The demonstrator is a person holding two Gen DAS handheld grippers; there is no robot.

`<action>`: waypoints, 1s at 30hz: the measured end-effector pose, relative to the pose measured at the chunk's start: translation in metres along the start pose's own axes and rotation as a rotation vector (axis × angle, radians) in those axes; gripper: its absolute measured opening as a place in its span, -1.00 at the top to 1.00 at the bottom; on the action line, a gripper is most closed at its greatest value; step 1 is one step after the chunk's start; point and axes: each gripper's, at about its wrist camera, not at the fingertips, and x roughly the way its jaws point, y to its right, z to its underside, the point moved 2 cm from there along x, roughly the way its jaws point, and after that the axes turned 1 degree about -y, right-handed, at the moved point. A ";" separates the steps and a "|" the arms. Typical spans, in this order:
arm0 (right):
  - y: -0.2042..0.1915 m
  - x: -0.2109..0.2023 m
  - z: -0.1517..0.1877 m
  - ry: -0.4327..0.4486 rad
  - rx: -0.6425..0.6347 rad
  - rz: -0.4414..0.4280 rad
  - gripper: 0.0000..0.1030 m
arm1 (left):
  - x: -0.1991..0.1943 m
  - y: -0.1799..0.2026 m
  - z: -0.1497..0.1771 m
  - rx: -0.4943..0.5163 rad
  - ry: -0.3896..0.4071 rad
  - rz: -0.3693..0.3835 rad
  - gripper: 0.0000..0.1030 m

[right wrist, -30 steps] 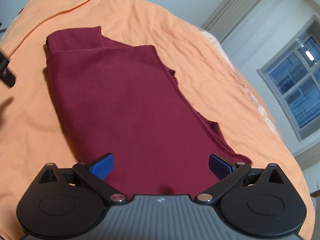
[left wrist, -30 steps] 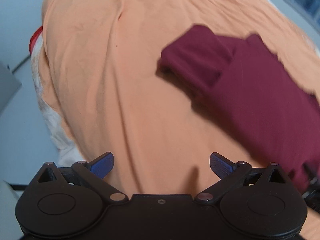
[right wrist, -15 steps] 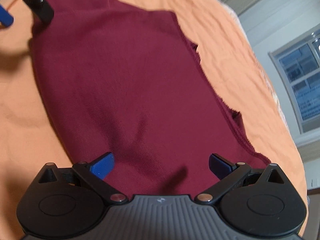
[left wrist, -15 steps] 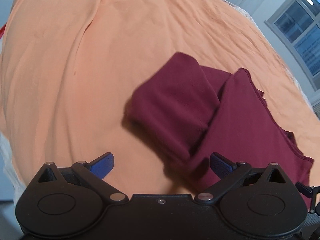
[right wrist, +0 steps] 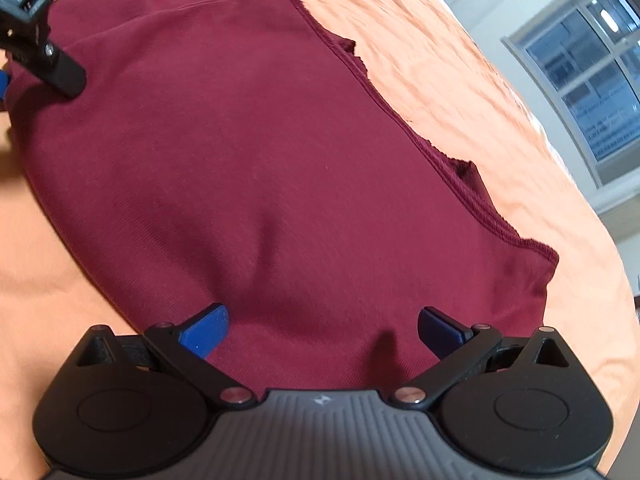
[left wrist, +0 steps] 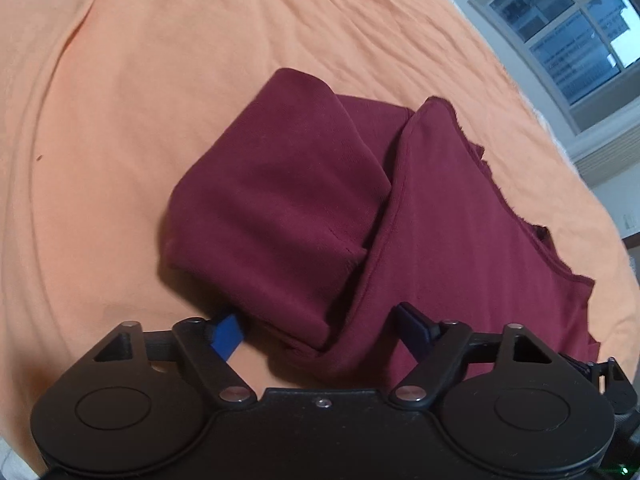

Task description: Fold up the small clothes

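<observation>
A dark red garment (left wrist: 460, 224) lies partly folded on an orange sheet (left wrist: 120, 100), with a folded sleeve (left wrist: 280, 200) on its left side. My left gripper (left wrist: 320, 326) is open and straddles the near corner of that fold; the cloth lies between its blue fingers, and the left one is partly under the fabric. In the right wrist view the same garment (right wrist: 260, 140) fills the frame. My right gripper (right wrist: 322, 328) is open, low over the garment's near edge, cloth bulging between its fingers. The left gripper's black finger (right wrist: 60, 68) shows at upper left.
The orange sheet (right wrist: 460, 80) covers a bed and stretches around the garment on all sides. A window (left wrist: 568, 32) with a white frame is at the upper right. The bed's edge curves away at the right (right wrist: 592, 280).
Both grippers have moved in and down onto the garment. The left one swung from the bare sheet to the folded corner, and the cloth now sits between its fingers.
</observation>
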 end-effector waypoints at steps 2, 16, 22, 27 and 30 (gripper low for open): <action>0.000 -0.002 0.002 0.004 0.009 0.004 -1.00 | 0.003 0.003 -0.002 0.014 -0.013 -0.011 -0.56; -0.001 -0.006 0.012 0.028 0.101 0.029 -1.00 | 0.007 0.002 -0.005 0.001 -0.032 0.008 -0.67; 0.000 -0.005 0.011 0.039 0.076 0.021 -1.00 | 0.006 0.002 -0.005 -0.005 -0.029 -0.001 -0.66; 0.000 -0.005 0.011 0.051 0.052 0.000 -1.00 | 0.004 0.001 -0.006 -0.020 -0.026 -0.014 -0.50; 0.002 -0.004 0.011 0.049 0.048 -0.011 -1.00 | 0.001 0.001 -0.006 -0.026 -0.008 -0.050 -0.19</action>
